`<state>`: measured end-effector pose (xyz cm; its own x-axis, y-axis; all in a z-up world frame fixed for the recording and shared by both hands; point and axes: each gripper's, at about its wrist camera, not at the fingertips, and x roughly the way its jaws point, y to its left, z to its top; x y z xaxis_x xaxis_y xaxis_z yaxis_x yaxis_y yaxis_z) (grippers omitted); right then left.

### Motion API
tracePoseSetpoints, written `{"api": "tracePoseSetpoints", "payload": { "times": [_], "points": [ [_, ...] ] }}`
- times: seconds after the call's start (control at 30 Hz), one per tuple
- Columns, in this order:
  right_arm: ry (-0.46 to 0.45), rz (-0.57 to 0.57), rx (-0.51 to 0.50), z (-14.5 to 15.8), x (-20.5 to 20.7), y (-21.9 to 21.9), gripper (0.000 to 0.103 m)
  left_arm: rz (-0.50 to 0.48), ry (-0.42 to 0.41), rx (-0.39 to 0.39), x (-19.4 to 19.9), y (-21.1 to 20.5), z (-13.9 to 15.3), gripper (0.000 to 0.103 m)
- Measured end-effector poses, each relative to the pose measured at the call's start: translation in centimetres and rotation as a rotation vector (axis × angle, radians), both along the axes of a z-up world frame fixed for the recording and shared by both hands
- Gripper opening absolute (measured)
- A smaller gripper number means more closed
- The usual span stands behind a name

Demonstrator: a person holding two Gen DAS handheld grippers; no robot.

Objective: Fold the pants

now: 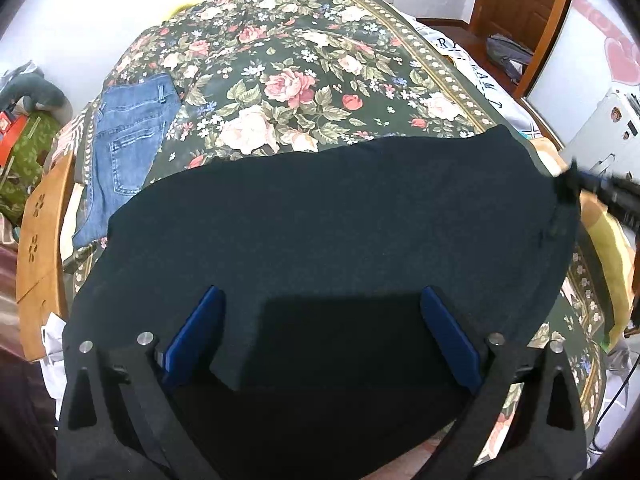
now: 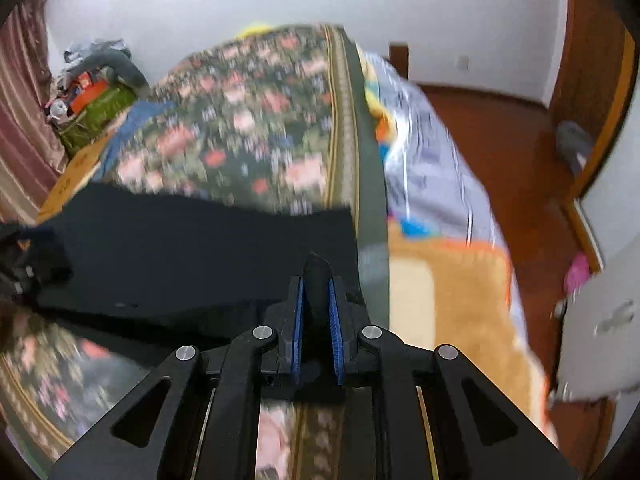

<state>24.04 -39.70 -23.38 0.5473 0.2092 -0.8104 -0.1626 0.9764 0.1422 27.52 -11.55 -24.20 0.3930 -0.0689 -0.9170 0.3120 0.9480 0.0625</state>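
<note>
Black pants (image 1: 340,220) lie spread across the near end of a bed with a floral cover (image 1: 288,80). My left gripper (image 1: 320,296) is open, its blue pads wide apart just above the near part of the pants, holding nothing. My right gripper (image 2: 317,284) is shut on a pinch of the black pants' right end (image 2: 200,248) and lifts it slightly; it shows blurred at the right edge of the left wrist view (image 1: 576,184). The right wrist view is motion-blurred.
Folded blue jeans (image 1: 128,140) lie on the bed's left side. A wooden chair (image 1: 40,240) stands left of the bed. A white printed sheet (image 2: 432,168) and an orange blanket (image 2: 452,312) hang off the right side, over a wooden floor (image 2: 500,132).
</note>
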Motion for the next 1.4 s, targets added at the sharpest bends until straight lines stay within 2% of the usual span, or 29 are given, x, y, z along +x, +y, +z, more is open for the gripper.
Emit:
{"api": "tracePoseSetpoints", "payload": {
  "times": [0.2, 0.33, 0.47, 0.63, 0.77, 0.97, 1.07, 1.17, 1.27, 1.4],
  "points": [
    [0.076, -0.019, -0.001, -2.1, -2.5, 0.1, 0.015, 0.011, -0.012, -0.018, 0.0, 0.5, 0.3, 0.101],
    [0.104, -0.052, -0.094, -1.6, -2.9, 0.4, 0.033, 0.028, -0.057, -0.033, -0.2, 1.5, 1.5, 0.101],
    [0.041, -0.021, -0.111, 1.2, -3.5, 1.6, 0.042, 0.057, -0.122, -0.052, -0.5, 3.8, 3.6, 0.101],
    [-0.083, 0.071, -0.083, 6.2, -3.6, 5.8, 0.05, 0.121, -0.219, -0.059, -1.3, 8.8, 6.6, 0.101],
    [-0.167, 0.172, -0.06, 9.3, -2.7, 11.2, 0.053, 0.192, -0.285, -0.052, -2.3, 13.8, 8.4, 0.101],
    [-0.209, 0.32, -0.015, 11.1, -0.6, 19.6, 0.053, 0.315, -0.326, -0.046, -3.7, 22.5, 9.2, 0.101],
    [-0.193, 0.392, 0.006, 10.7, 1.0, 23.4, 0.053, 0.375, -0.325, -0.037, -4.0, 26.6, 8.7, 0.101],
    [-0.164, 0.457, 0.013, 9.6, 2.7, 27.1, 0.053, 0.457, -0.29, -0.04, -3.8, 31.3, 7.3, 0.101],
    [-0.121, 0.52, 0.008, 8.2, 4.3, 30.4, 0.053, 0.548, -0.208, -0.066, -3.2, 36.0, 4.7, 0.101],
    [-0.049, 0.59, -0.024, 5.8, 6.5, 34.5, 0.053, 0.616, -0.094, -0.127, -2.4, 40.0, 0.6, 0.101]
  ]
}}
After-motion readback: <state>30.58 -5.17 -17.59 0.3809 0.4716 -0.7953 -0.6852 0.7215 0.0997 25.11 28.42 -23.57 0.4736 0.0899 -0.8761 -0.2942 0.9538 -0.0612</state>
